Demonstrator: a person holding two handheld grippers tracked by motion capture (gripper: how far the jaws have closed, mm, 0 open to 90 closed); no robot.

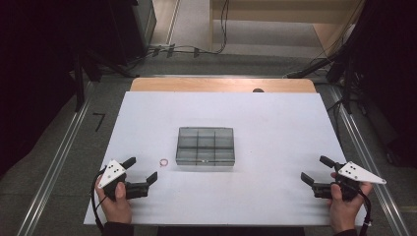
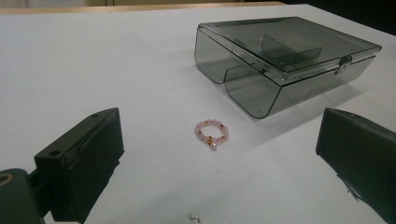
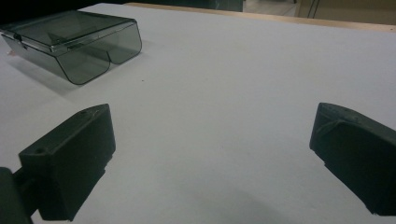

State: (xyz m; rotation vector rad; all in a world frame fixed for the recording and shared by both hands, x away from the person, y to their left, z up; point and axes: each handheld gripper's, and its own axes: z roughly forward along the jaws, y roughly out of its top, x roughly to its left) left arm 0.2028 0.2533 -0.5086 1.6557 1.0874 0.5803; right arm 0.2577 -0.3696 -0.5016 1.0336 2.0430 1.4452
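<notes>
Dim room, grey floor, cables at far side; white sheet covers wooden table [image 1: 147, 84]. Closed smoky plastic box [image 1: 205, 146] mid-table. Pink bead ring [image 1: 163, 162] just left of it, near left gripper [image 1: 142, 169]. Left gripper and right gripper [image 1: 314, 169] both wide, empty.

The white table [image 1: 275, 147] carries a shut smoky box [image 1: 205, 146] and, apparently, a pink bead ring [image 1: 163, 162].

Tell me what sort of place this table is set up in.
Most likely a lab or recording workspace. A white board table stands on grey carpet with metal floor rails along both sides, cables trail across the floor behind it, and dark equipment stands flank it.
</notes>
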